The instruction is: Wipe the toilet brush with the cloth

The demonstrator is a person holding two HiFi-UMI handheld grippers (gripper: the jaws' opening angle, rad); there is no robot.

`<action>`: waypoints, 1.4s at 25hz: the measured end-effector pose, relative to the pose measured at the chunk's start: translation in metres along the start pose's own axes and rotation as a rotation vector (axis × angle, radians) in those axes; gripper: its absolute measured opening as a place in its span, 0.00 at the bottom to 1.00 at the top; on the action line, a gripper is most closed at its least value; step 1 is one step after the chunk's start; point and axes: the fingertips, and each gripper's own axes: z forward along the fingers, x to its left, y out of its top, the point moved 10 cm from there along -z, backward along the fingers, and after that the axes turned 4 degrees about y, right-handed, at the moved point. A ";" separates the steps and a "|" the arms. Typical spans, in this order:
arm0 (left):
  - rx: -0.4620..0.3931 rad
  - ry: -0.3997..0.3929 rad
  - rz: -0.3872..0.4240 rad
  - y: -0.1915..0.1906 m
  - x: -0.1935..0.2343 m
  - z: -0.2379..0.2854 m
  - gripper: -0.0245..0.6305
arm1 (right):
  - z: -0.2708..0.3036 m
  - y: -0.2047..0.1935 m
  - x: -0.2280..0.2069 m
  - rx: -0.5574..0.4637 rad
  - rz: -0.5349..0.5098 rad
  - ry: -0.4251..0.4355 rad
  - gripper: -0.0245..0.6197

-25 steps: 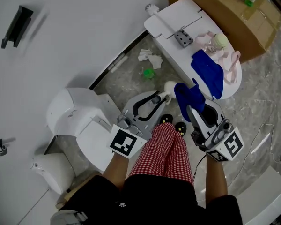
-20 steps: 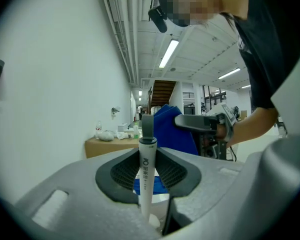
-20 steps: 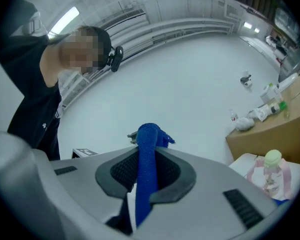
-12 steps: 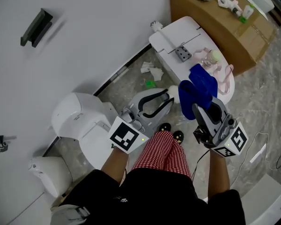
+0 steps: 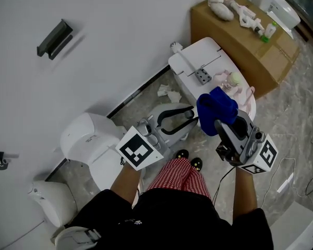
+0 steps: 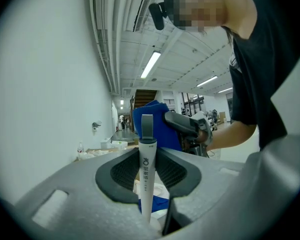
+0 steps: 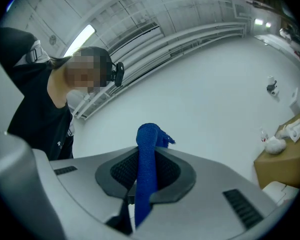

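Clamping the white handle of the toilet brush, the left tool is holding it upright between its jaws, which are pressing on it from both sides, grey tip uppermost. The right tool is pinching a bunched blue cloth, jaws tight on the fabric, which is spilling past their tips. In the head view the cloth is hanging just beside the left tool's front end, between the person's red-checked trousers and a white bench. Whether cloth and brush are touching, I cannot tell.
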 end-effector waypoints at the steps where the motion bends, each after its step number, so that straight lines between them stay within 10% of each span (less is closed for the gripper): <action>1: -0.002 -0.007 -0.002 0.003 0.000 -0.001 0.19 | 0.002 0.003 0.001 0.000 -0.003 0.010 0.14; 35: -0.074 -0.078 0.074 0.104 -0.026 -0.020 0.19 | 0.038 0.070 0.044 0.053 -0.159 0.161 0.13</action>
